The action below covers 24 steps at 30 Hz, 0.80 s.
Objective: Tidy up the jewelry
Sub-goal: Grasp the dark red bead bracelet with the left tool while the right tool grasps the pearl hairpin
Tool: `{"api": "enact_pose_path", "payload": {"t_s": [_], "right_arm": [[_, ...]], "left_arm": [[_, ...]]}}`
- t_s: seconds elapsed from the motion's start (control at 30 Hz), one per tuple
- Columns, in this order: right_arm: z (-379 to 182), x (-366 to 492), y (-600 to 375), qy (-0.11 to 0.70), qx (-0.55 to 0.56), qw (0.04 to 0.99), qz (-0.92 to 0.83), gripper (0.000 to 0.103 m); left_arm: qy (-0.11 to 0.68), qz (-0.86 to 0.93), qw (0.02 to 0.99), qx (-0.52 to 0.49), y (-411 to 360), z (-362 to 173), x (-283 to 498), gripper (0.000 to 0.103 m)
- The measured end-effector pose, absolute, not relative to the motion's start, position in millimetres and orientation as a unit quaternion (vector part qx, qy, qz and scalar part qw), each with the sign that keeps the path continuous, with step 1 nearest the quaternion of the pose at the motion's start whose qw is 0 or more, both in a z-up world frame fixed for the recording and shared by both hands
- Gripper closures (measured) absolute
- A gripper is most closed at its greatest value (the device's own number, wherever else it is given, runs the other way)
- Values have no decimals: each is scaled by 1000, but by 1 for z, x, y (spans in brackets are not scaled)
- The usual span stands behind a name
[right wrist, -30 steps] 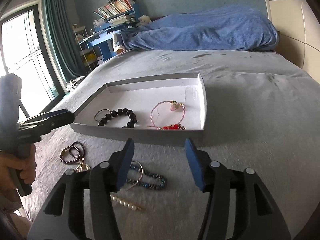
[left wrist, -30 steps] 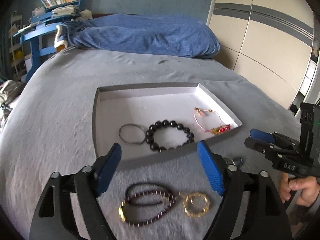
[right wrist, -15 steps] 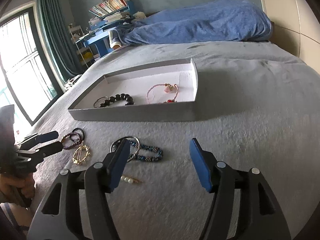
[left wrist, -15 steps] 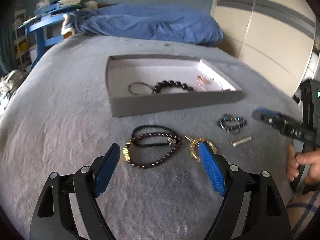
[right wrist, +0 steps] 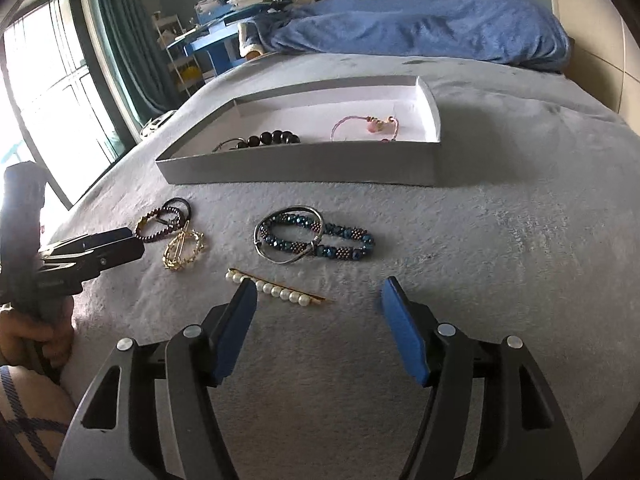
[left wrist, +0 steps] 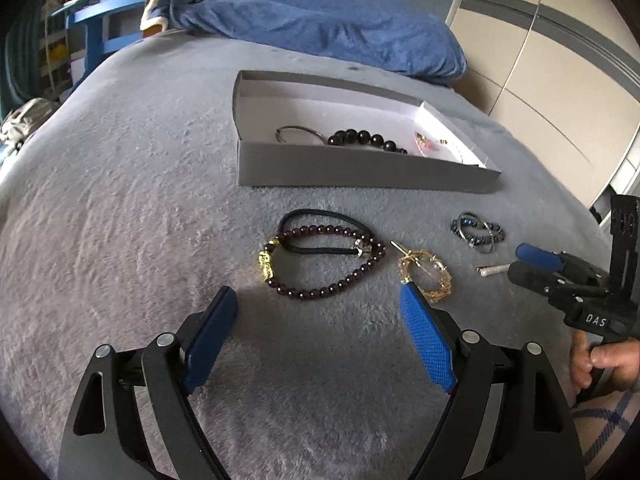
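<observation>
Grey tray [left wrist: 360,168] at 12 o'clock holds black bead bracelet [left wrist: 366,139], pink bracelet [right wrist: 366,128]. Left gripper [left wrist: 316,300] and right gripper [right wrist: 318,294] both released, empty.

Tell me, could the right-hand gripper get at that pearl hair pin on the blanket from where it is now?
Probably yes. The right gripper is open and empty, and the pearl hair pin lies flat just ahead of its fingertips with nothing on top of it. The blue beaded bracelet lies farther off, apart from the pin.
</observation>
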State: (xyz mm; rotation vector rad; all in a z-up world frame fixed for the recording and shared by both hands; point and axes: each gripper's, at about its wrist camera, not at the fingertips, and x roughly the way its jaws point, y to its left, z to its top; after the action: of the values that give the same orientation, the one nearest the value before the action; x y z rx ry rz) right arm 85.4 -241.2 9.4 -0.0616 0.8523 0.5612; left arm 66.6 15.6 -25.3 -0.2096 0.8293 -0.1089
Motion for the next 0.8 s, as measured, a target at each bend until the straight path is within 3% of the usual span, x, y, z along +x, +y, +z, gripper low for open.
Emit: {"api": "enact_pose_path", "payload": {"t_s": [0.5, 0.57, 0.63, 0.67, 0.73, 0.8], "right_arm": [[4, 83, -208, 420, -113, 852, 292, 38], [3, 82, -206, 419, -117, 852, 293, 44], [4, 79, -205, 413, -122, 853, 296, 65], [4, 77, -203, 409, -126, 853, 298, 69], [5, 71, -200, 403, -134, 852, 307, 87], [6, 66, -199, 397, -139, 851, 315, 95]], "left_arm": [[412, -50, 903, -108, 17, -27, 77, 23], [412, -50, 904, -108, 17, -27, 77, 23], [411, -49, 904, -107, 17, -27, 76, 23], [411, -49, 904, -105, 16, -27, 76, 23], [410, -47, 905, -103, 16, -27, 76, 23], [408, -46, 906, -105, 17, -26, 75, 25]]}}
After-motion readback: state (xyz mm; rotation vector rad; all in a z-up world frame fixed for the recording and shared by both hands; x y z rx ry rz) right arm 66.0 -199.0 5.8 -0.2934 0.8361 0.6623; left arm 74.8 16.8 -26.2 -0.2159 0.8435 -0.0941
